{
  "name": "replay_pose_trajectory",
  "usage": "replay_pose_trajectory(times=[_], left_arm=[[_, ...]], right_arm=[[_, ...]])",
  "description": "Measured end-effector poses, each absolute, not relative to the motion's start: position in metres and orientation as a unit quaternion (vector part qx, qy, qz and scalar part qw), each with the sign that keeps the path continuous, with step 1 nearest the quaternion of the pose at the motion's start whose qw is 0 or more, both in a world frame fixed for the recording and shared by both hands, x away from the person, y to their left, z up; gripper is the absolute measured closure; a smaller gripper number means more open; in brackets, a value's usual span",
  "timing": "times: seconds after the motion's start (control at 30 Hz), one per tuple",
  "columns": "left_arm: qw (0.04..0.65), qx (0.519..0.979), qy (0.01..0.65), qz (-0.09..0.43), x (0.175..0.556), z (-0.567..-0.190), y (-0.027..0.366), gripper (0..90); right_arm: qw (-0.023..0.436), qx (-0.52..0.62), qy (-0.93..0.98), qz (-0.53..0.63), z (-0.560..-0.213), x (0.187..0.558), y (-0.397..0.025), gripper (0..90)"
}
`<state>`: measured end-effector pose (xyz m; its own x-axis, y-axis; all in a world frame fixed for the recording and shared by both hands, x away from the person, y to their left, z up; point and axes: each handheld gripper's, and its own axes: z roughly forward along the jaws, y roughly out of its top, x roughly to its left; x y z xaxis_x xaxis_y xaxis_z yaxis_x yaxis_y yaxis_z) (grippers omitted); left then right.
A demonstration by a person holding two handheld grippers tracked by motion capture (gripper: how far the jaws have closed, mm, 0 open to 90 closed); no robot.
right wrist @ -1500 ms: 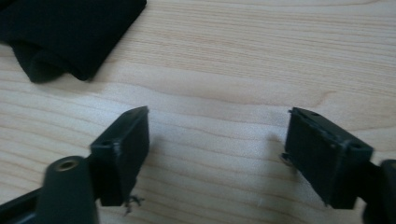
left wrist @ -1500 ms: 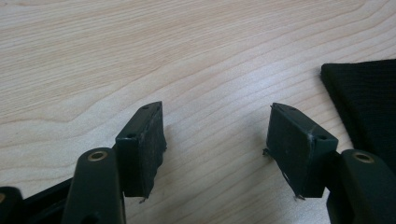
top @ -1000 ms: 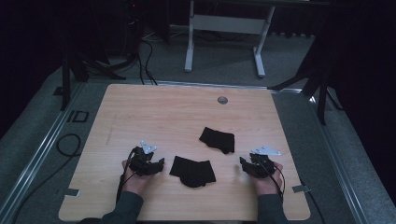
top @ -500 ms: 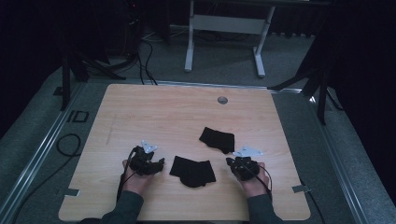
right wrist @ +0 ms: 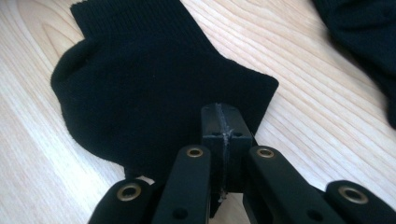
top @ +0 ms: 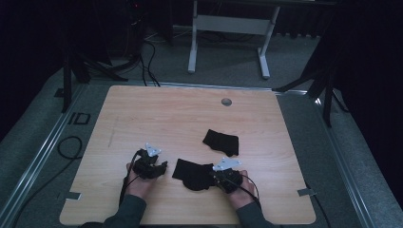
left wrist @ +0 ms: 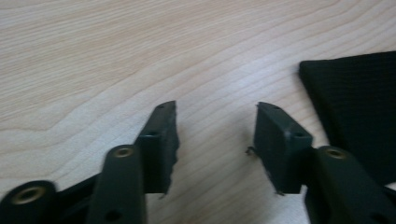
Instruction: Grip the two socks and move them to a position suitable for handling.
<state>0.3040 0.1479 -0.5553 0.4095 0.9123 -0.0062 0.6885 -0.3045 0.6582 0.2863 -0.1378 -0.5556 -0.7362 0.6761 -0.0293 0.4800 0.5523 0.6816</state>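
Wooden table [top: 157, 118] bears two black socks [top: 192, 173]; left claw [top: 161, 166] gapes, right claw [top: 215, 179] closed empty.

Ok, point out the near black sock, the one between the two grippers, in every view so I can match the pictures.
High view: near sock lies low centre, its right edge under the right gripper.
Left gripper view: its dark edge fills the right side, beyond the open fingers.
Right gripper view: sock spreads across the centre, above the closed fingers.
Shared landmark: the pale wood table.

Dim room, grey carpet floor [top: 304, 142]
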Motion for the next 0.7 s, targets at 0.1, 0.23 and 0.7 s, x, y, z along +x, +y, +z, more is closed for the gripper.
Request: replay_pose_trajectory(times=[0.1, 0.23, 0.7], left_arm=[[0.323, 0.788, 0.493, 0.177, 0.301, -0.551, 0.143, 56.6], [0.357, 0.793, 0.462, 0.173, 0.295, -0.545, 0.134, 61.8], [0.339, 0.832, 0.418, 0.134, 0.29, -0.555, 0.11, 89.7]], right_arm=[[0.144, 0.332, 0.869, 0.337, -0.556, 0.287, -0.137, 89.9], [0.144, 0.334, 0.867, 0.34, -0.556, 0.287, -0.136, 89.9], [0.164, 0.321, 0.876, 0.321, -0.555, 0.285, -0.13, 89.7]])
